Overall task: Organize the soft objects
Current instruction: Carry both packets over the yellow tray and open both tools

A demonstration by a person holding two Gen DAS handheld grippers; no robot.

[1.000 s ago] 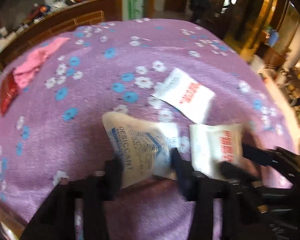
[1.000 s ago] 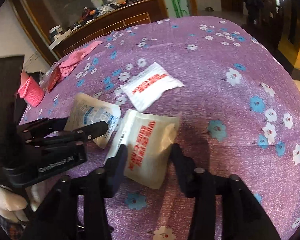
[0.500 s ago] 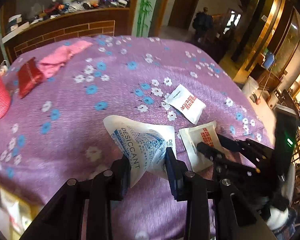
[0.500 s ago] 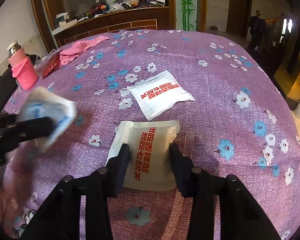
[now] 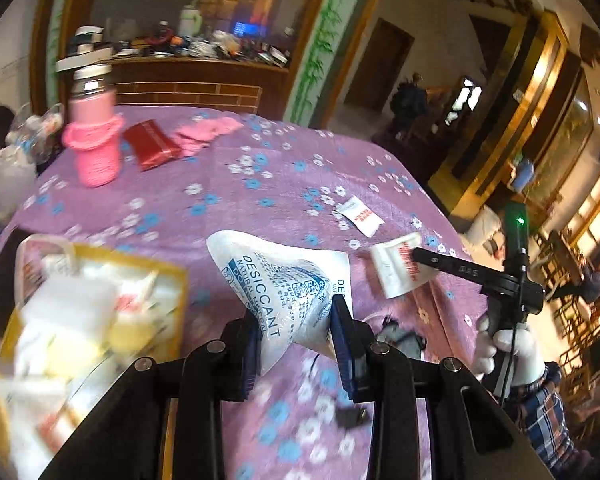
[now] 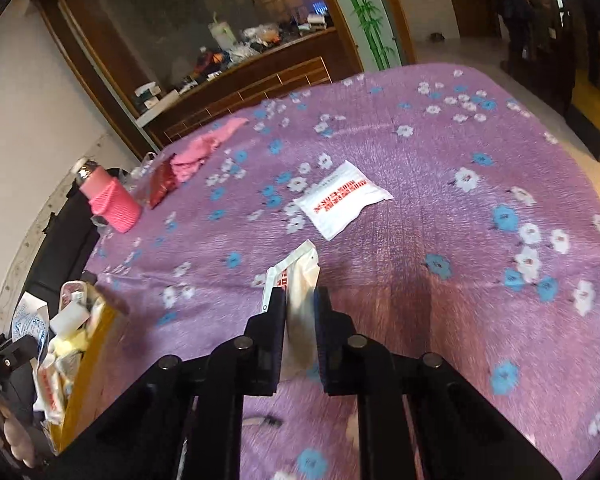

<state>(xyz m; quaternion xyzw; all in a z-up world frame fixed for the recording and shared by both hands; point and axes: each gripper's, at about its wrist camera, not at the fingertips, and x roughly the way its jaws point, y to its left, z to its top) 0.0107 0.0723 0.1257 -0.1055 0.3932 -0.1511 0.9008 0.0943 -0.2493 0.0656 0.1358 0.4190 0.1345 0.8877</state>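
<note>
My left gripper (image 5: 296,316) is shut on a white desiccant packet with blue print (image 5: 284,276) and holds it in the air, just right of a yellow-rimmed basket (image 5: 176,280) full of packets. My right gripper (image 6: 300,296) is shut on a white packet with red print (image 6: 296,280), lifted off the purple flowered cloth; that packet also shows in the left wrist view (image 5: 400,268). A second red-print packet (image 6: 342,198) lies flat on the cloth further away. The basket also shows at the lower left of the right wrist view (image 6: 88,352).
A pink-sleeved bottle (image 5: 94,144), a red pouch (image 5: 150,150) and a pink cloth (image 5: 208,132) sit at the far left of the table. A wooden counter with clutter (image 6: 236,64) stands behind. The table edge drops off at the right.
Both grippers have lifted their packets off the cloth. The left one has swung left to the basket, which has come into view. The right gripper has closed tight on its packet.
</note>
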